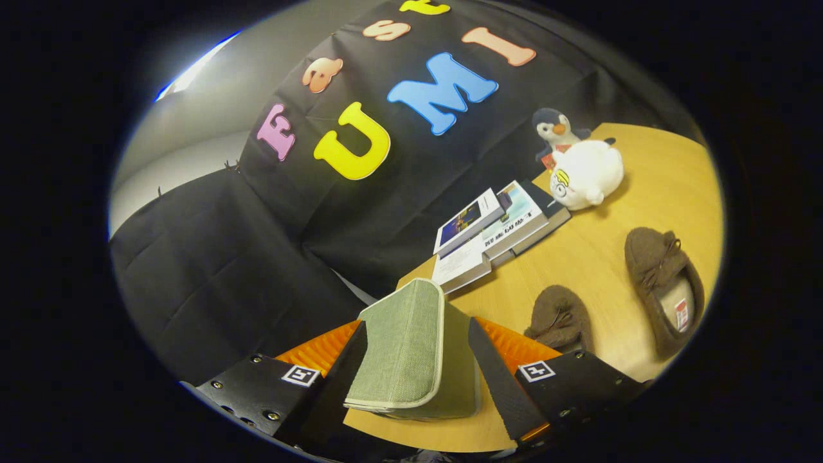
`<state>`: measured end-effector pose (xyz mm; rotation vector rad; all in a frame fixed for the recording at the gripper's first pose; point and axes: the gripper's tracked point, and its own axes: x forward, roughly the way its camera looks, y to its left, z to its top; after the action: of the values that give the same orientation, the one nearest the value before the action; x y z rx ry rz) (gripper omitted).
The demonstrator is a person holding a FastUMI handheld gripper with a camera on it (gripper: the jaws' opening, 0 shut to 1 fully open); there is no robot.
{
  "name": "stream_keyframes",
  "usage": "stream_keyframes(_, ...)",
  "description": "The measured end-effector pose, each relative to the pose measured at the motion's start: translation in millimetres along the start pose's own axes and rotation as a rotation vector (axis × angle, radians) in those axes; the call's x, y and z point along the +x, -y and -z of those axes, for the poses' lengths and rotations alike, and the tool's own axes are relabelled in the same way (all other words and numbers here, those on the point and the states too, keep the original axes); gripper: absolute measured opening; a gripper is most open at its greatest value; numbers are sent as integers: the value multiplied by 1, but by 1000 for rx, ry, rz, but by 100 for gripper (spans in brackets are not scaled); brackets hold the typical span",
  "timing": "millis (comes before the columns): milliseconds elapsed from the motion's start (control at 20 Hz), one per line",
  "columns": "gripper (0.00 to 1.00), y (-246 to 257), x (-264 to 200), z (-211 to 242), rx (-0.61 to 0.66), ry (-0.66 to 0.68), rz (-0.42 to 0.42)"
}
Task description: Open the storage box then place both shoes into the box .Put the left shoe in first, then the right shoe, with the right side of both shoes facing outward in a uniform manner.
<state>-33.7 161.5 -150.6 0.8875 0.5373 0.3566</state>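
storage box (411, 347) lid between tool (418, 360) fingers, contact unclear; nearer shoe (560, 318) partly hidden behind finger.

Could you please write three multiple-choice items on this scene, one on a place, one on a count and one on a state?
1. Where is the green storage box lid?
A. between the gripper's fingers
B. on the books
C. beside the white plush toy

2. How many brown shoes lie on the table?
A. one
B. two
C. three

3. Where are the shoes?
A. inside the box
B. held by the gripper
C. out on the table

Answers:
1. A: the green lid stands between the two fingers of the gripper, its edge raised; whether they press on it I cannot tell.
2. B: one shoe lies just beyond the fingers, the other shoe farther off.
3. C: both rest on the bare wooden table, near the books and plush toy.
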Motion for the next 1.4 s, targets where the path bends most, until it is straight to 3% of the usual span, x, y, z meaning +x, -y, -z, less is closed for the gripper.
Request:
stream_keyframes(750, 96, 17, 34, 69, 585, -154, -127)
stream_keyframes(1000, 93, 8, 44, 83, 712, -188, -185)
stream_keyframes(1150, 92, 4, 47, 87, 727, -202, -205)
stream_keyframes(1200, 87, 8, 54, 90, 729, -200, -190)
stream_keyframes(1250, 60, 14, 53, 87, 740, -201, -177)
stream_keyframes(1300, 52, 12, 52, 87, 764, -208, -189)
stream_keyframes(1400, 48, 10, 49, 89, 791, -222, -210)
